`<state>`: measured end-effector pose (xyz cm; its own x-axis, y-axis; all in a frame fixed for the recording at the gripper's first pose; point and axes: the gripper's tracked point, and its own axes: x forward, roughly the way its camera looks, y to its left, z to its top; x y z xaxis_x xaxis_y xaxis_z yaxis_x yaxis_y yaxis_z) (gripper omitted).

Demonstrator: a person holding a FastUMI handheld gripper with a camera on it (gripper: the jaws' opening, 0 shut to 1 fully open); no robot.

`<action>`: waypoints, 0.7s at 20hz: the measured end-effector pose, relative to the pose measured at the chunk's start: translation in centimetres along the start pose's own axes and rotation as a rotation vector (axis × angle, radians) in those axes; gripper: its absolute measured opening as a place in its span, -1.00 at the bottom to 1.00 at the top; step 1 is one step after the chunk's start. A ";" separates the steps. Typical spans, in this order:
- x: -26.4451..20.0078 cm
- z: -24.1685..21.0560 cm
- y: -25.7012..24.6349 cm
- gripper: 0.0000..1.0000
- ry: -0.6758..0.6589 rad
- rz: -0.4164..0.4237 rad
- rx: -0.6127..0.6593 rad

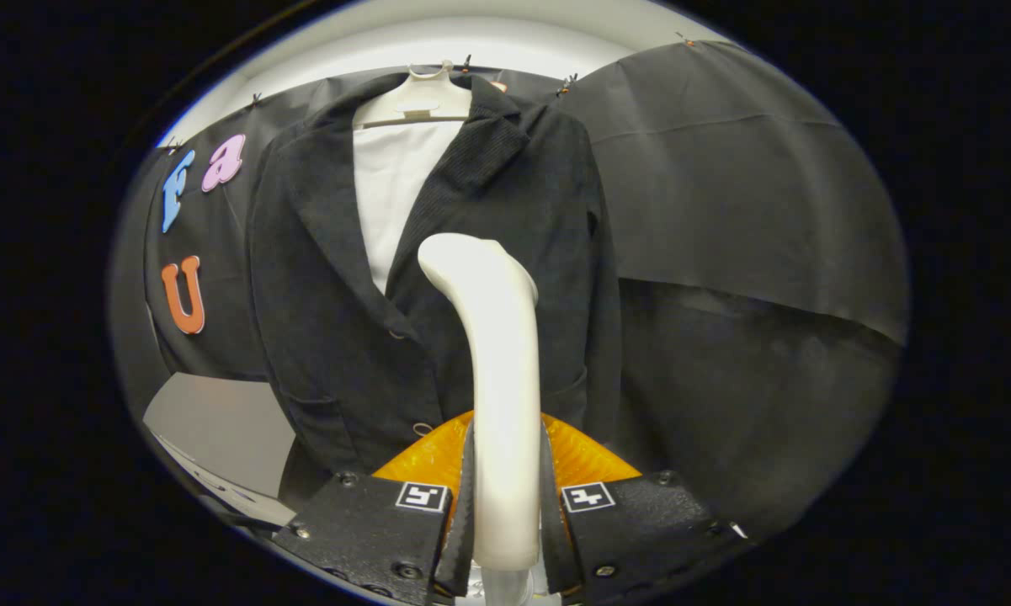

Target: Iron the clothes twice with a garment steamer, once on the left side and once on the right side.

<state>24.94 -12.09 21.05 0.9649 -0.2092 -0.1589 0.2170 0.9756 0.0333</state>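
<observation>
A cream garment steamer [497,370] stands upright between my fingers, its handle running up to a bent head that points at the jacket. My gripper [505,497] is shut on the steamer's handle, both fingers pressing its sides. Just beyond hangs a dark corduroy jacket [337,337] on a pale hanger [417,97], with a white shirt [391,181] showing between its lapels. The steamer head sits level with the jacket's front closure, over the right front panel, close to the cloth; whether it touches cannot be told.
A grey flat surface [210,429] lies low to the left of the jacket. Black cloth walls [741,194] close in behind and to the right. An orange part [425,459] of the gripper sits behind the fingers.
</observation>
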 end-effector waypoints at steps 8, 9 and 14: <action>0.3 -3.5 0.9 -0.28 0.059 0.008 -0.017; 0.4 -3.9 0.9 -0.28 0.066 0.009 -0.020; 0.5 -6.0 1.2 -0.28 0.108 0.019 -0.020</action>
<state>24.83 -10.60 15.05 0.9471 -0.1830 -0.2638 0.1943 0.9808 0.0175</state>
